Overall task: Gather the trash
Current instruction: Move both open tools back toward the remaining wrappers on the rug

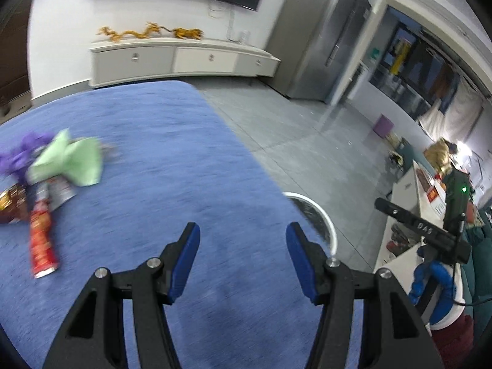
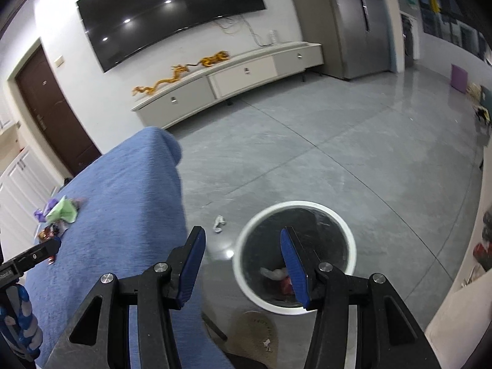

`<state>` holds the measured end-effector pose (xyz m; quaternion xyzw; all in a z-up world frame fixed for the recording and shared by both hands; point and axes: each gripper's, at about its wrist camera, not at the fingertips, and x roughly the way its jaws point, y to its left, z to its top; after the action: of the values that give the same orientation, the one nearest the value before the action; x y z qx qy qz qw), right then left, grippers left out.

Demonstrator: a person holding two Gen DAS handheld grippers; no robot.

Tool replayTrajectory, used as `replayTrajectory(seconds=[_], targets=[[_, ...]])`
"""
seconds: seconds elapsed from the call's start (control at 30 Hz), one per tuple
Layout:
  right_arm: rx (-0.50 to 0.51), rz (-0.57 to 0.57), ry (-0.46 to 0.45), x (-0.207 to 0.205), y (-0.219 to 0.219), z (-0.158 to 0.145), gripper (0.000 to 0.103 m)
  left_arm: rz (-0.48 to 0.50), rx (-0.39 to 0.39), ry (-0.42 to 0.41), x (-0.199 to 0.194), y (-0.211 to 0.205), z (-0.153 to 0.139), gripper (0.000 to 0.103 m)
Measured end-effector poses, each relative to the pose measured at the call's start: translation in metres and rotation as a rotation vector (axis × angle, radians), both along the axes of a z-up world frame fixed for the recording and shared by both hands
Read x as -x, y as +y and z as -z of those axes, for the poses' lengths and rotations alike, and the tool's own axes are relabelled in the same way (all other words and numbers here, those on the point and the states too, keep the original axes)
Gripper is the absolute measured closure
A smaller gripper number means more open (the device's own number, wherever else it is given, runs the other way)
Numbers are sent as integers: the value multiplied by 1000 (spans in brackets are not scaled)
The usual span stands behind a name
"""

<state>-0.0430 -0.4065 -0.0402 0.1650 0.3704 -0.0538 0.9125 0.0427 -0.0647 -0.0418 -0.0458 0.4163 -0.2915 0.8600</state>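
Observation:
A pile of trash lies on the blue tablecloth [image 1: 172, 160] at the left: a red snack tube [image 1: 43, 243], a green crumpled paper [image 1: 72, 161], a purple wrapper [image 1: 18, 153] and a dark snack bag [image 1: 9, 206]. My left gripper [image 1: 243, 261] is open and empty above the cloth, right of the pile. My right gripper [image 2: 243, 264] is open and empty above the white-rimmed trash bin [image 2: 347, 236], which holds some trash [image 2: 278, 275]. The pile shows small in the right wrist view [image 2: 61, 212]. A crumpled white scrap [image 2: 219, 224] lies on the floor by the bin.
The bin's rim [image 1: 330, 230] shows past the table's right edge. A white TV cabinet [image 2: 233, 83] stands at the far wall under a TV. A grey fridge [image 1: 323, 37] stands at the right. A slipper [image 2: 256, 335] lies on the floor near the bin.

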Motion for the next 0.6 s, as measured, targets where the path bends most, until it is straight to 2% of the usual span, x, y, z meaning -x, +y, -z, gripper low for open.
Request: replayTrajectory(seconds=[0.3,0.6], targets=[[19,-115,-6,-15,58,-14,55,-167,26,17,4,110,14,47],[44,-235,12,-43,115,-15,55,-338,53,52,-2,197,28,46]])
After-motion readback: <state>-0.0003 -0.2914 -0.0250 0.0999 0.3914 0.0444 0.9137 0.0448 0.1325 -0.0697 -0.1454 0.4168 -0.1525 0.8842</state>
